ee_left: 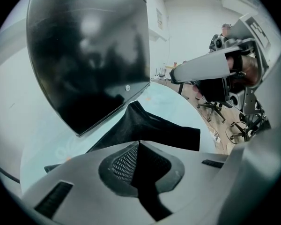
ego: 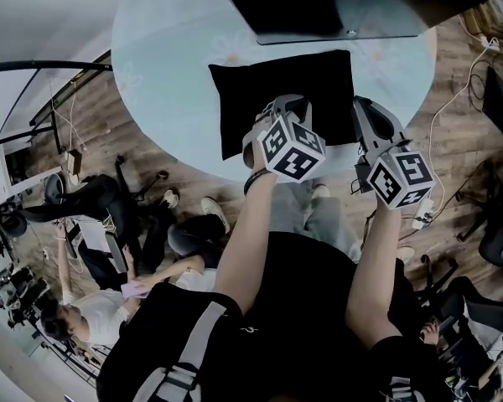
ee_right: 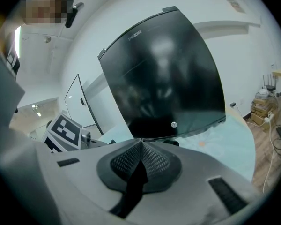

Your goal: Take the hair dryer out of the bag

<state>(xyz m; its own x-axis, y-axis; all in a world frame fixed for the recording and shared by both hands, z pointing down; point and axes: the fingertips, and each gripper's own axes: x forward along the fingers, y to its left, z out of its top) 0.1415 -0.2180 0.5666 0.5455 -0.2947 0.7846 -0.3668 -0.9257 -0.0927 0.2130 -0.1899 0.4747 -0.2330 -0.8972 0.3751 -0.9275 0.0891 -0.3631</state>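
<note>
The person wears a black short-sleeved top point(ego: 310, 308), light grey trousers point(ego: 323, 216) and a dark band point(ego: 256, 179) on the left wrist. The left gripper point(ego: 282, 100) and right gripper point(ego: 362, 101) have pale grey moulded shells with small dark slots. Each carries a cube point(ego: 292, 149) printed with black-and-white square markers. Their pads point(ee_left: 125, 162) are dark with a fine mesh texture, set in rounded dark surrounds.
</note>
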